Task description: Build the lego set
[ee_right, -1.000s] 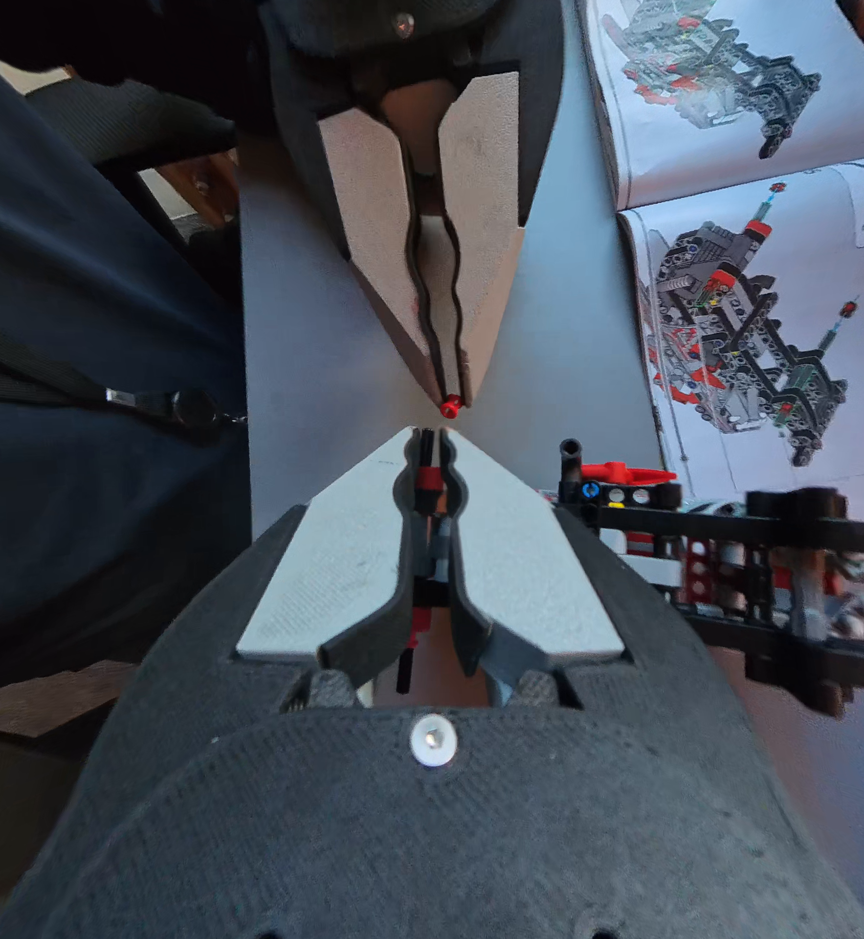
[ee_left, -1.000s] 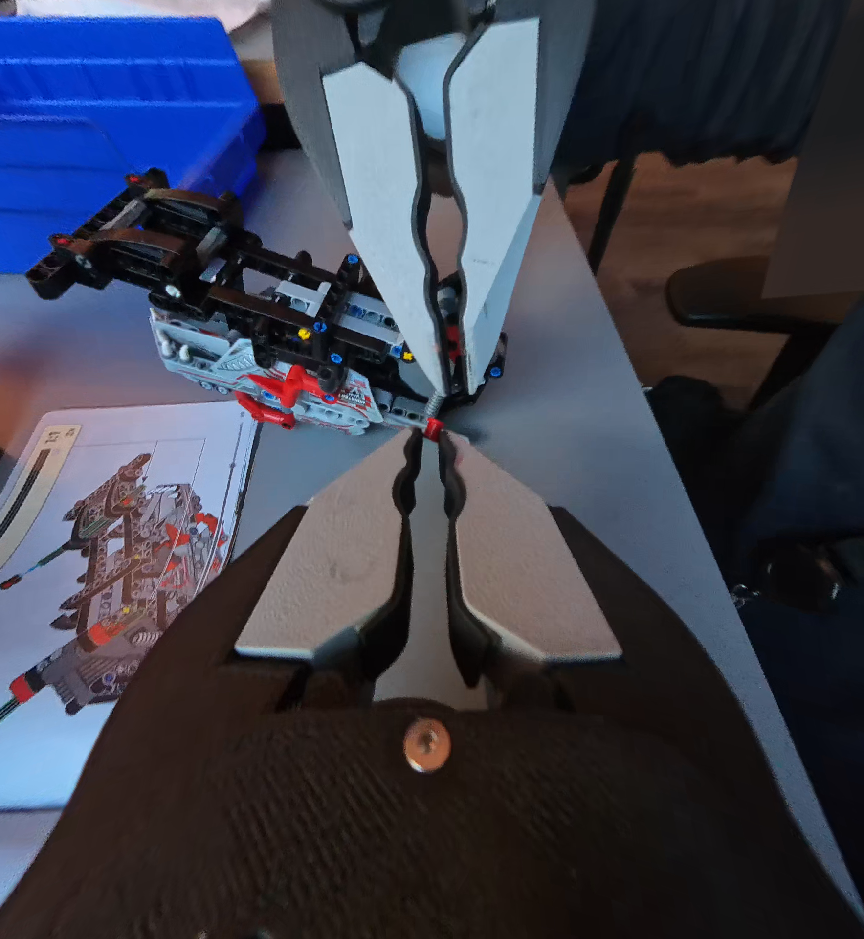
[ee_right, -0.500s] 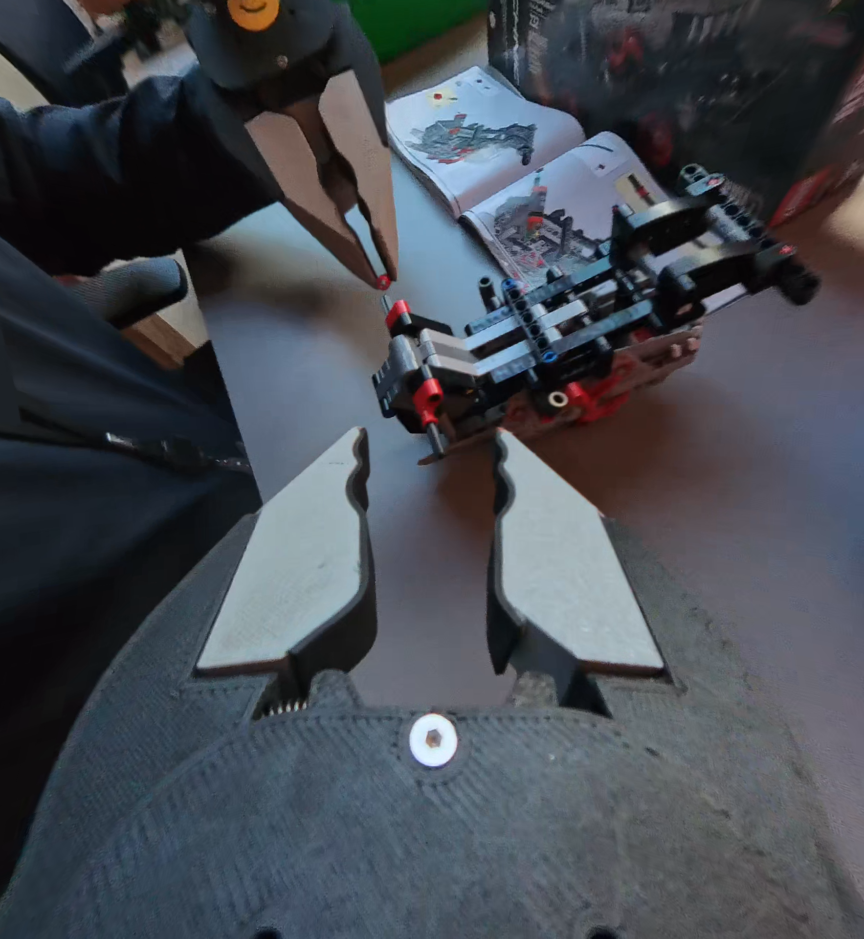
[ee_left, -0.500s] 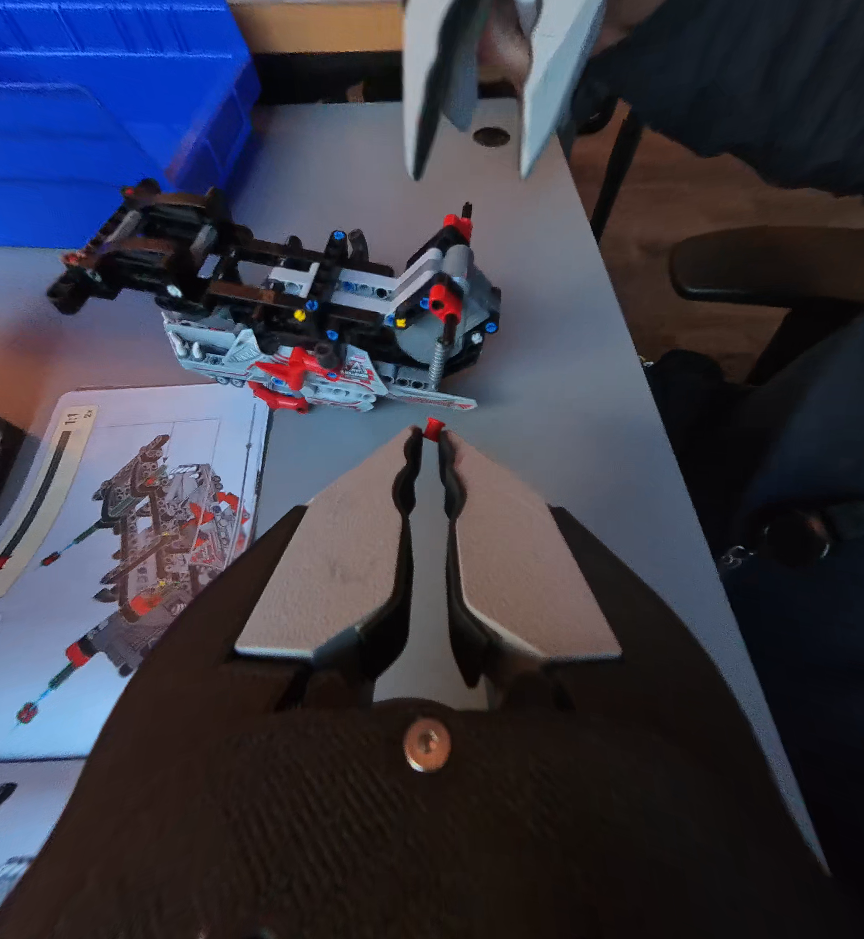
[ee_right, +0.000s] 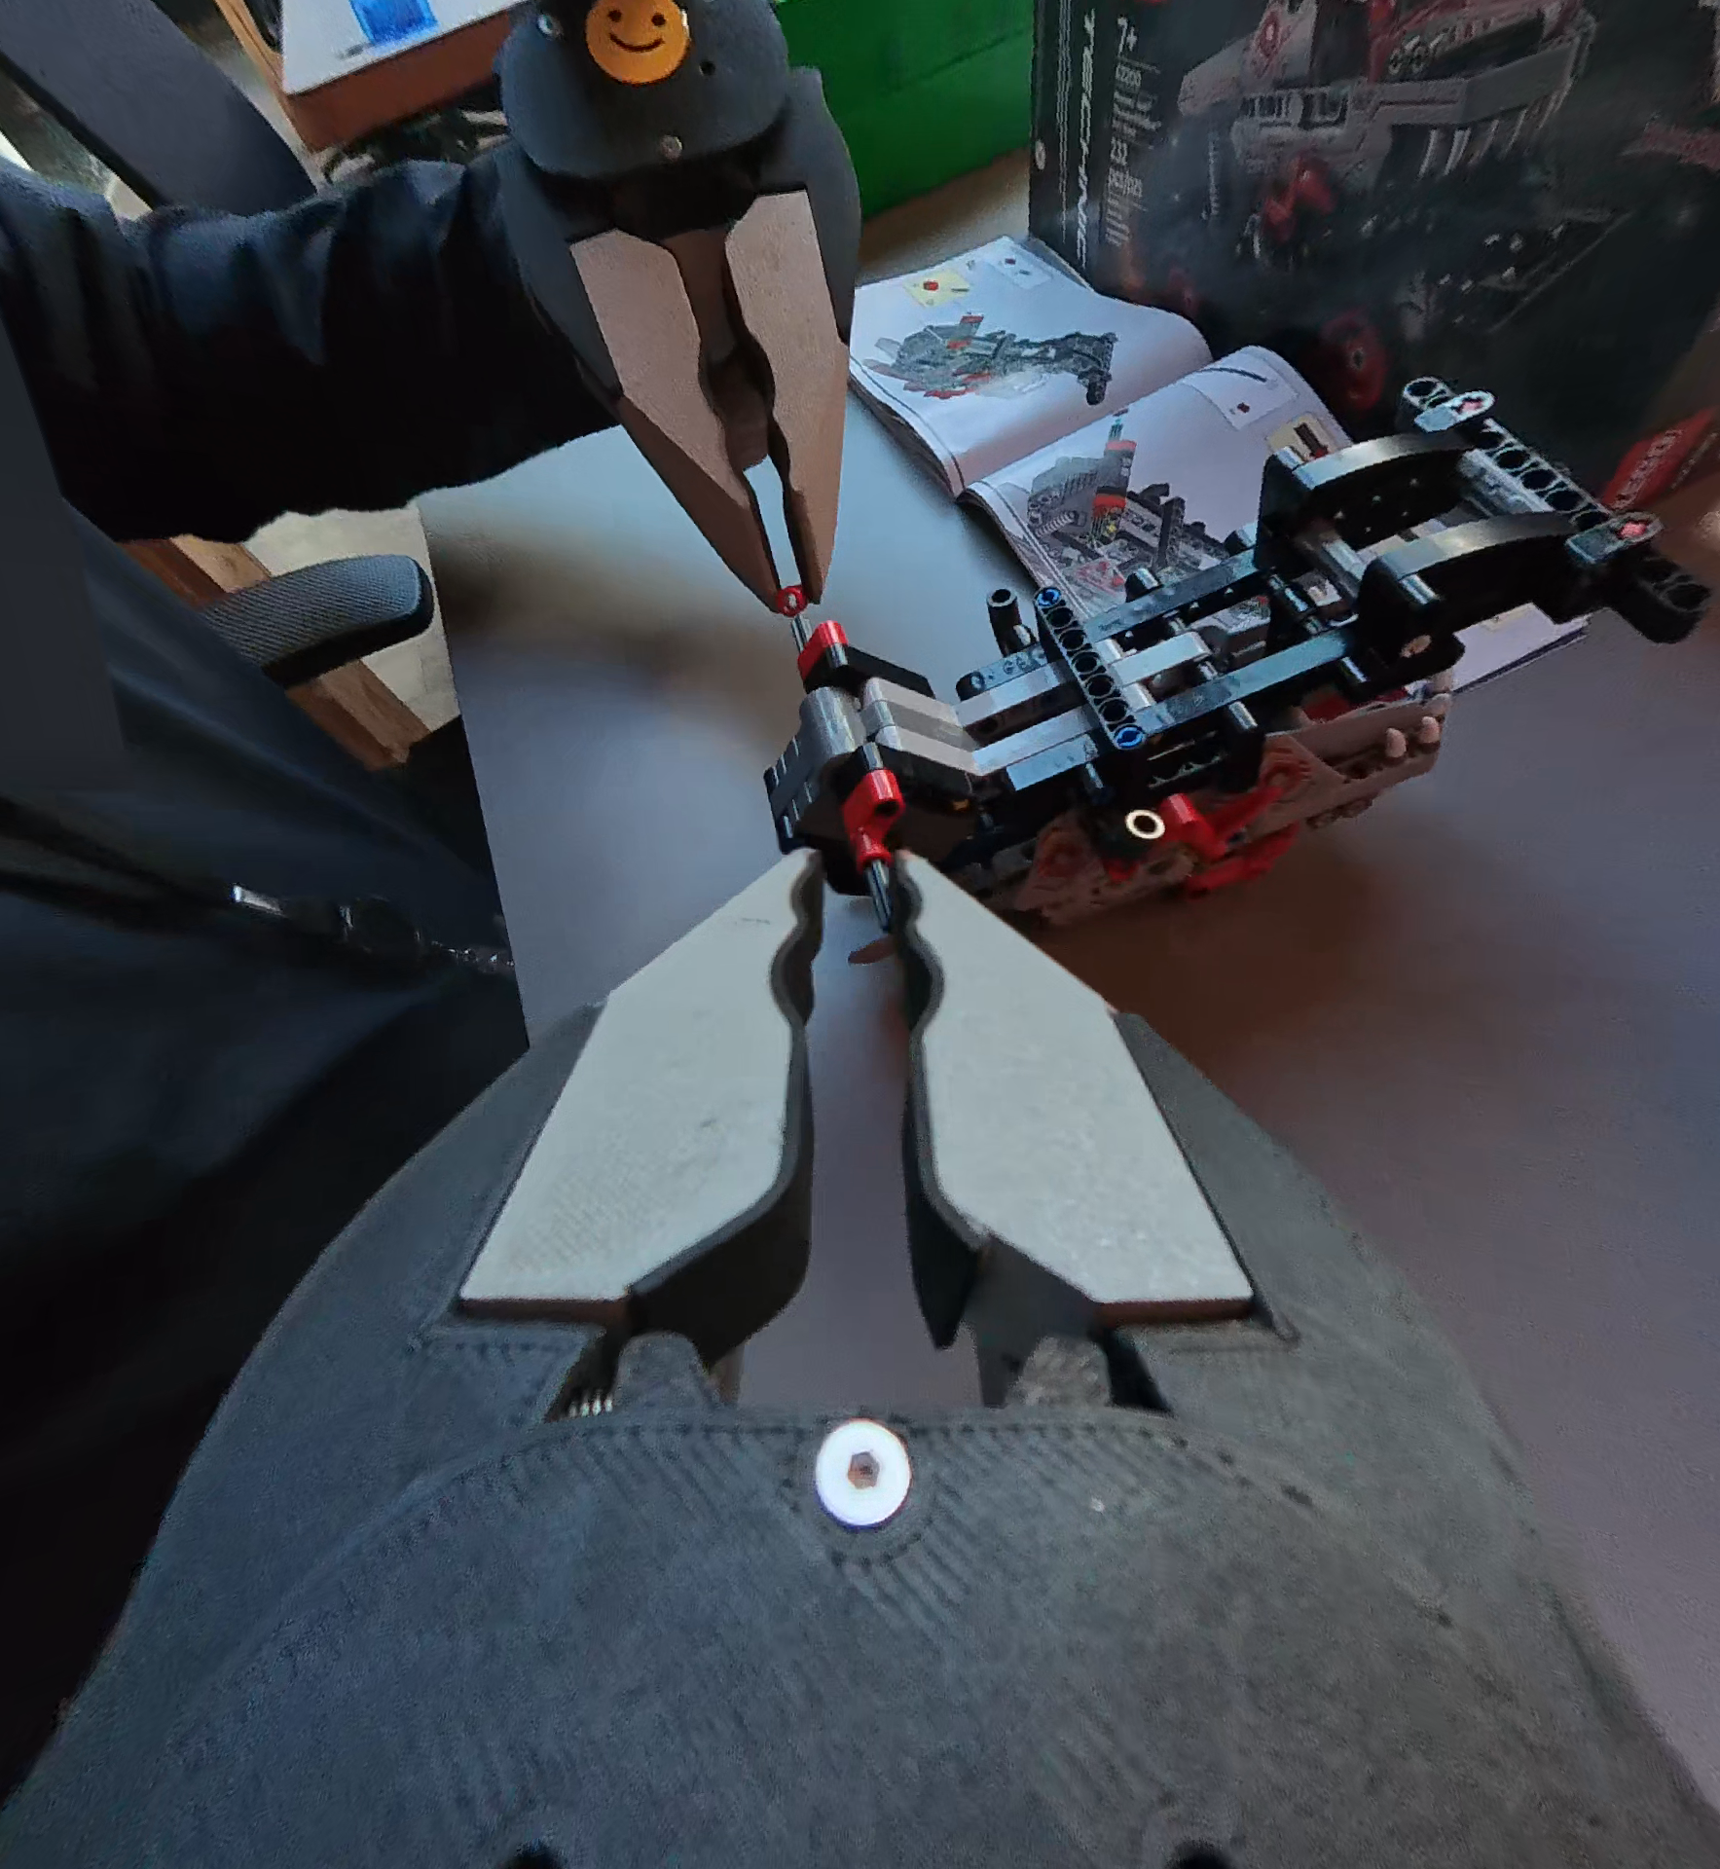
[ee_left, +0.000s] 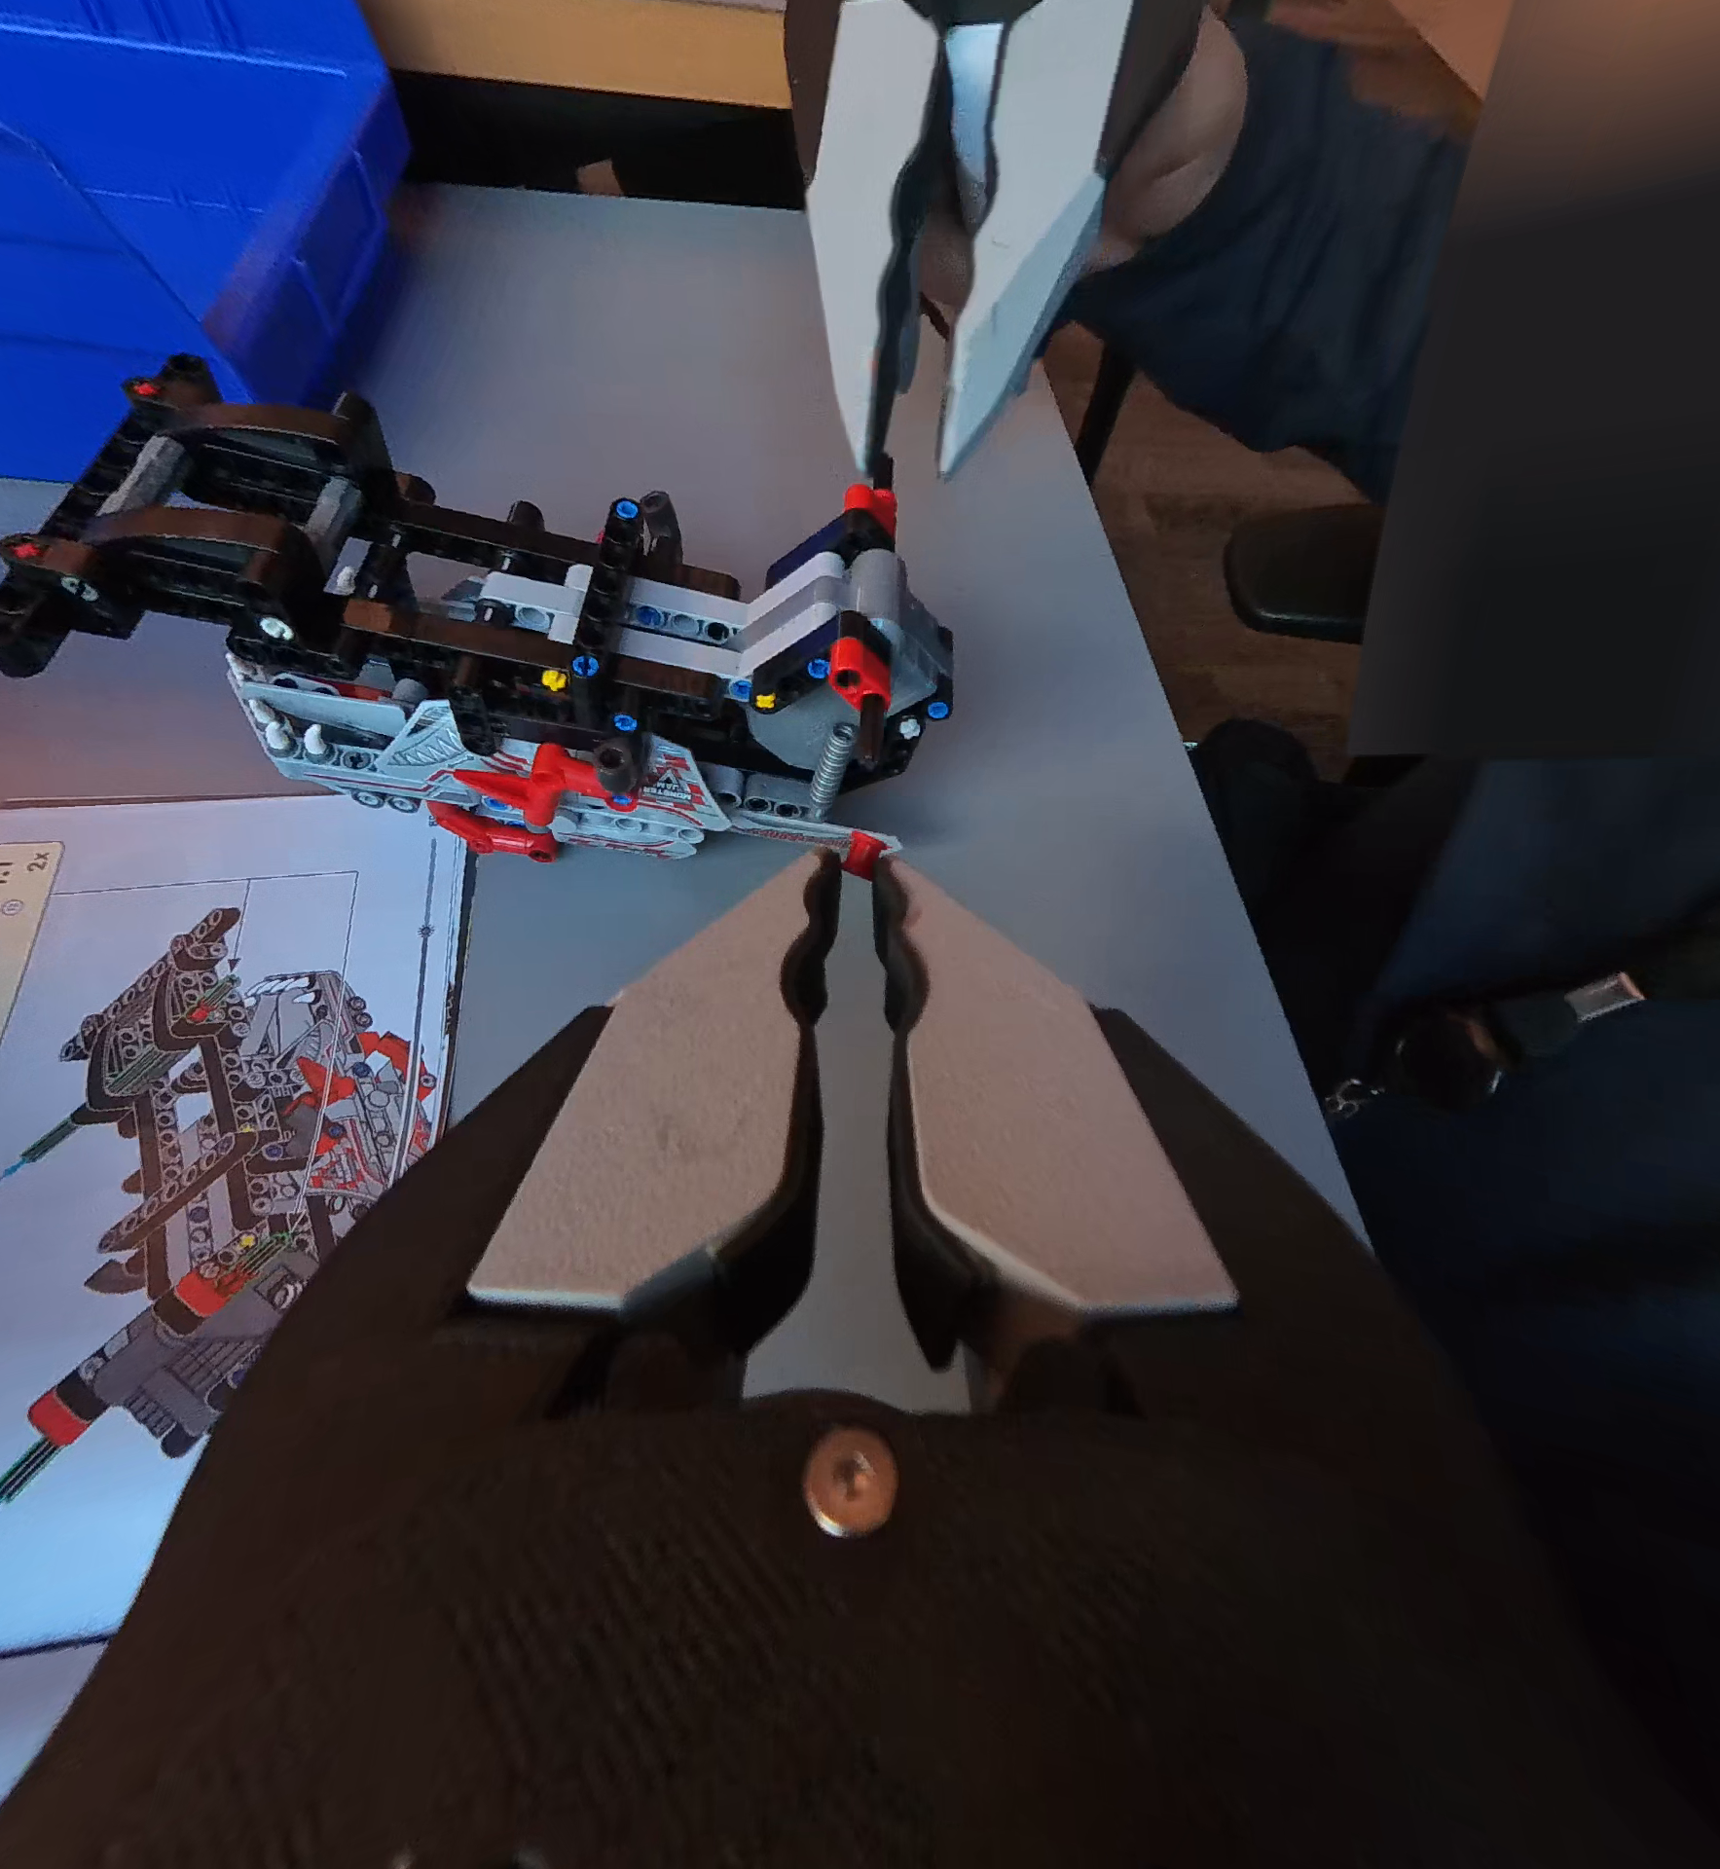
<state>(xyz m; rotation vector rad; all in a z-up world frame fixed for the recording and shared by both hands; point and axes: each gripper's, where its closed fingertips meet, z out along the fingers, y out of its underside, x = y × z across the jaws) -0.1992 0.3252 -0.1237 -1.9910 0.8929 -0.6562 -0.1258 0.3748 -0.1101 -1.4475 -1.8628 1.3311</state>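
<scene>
The black, grey and red lego model lies on the grey table. My left gripper is shut on a small red bush, close to the model's near lower edge. In the right wrist view, the left gripper holds the bush right at the tip of a black axle with a red connector. My right gripper is open with a narrow gap. The model's other black axle pokes between its tips, against the right finger. In the left wrist view the right gripper comes in from above.
A blue bin stands at the back left. An open instruction booklet lies beside the model, also in the right wrist view. The dark set box stands behind it. The table edge, a chair armrest and a person's dark clothing are close by. There is about 10 cm between the tips of the two grippers.
My right gripper let go of the model's end, drew back wide open, then came back and narrowed around an axle. My left gripper kept the red bush, which now meets the other axle's tip.
</scene>
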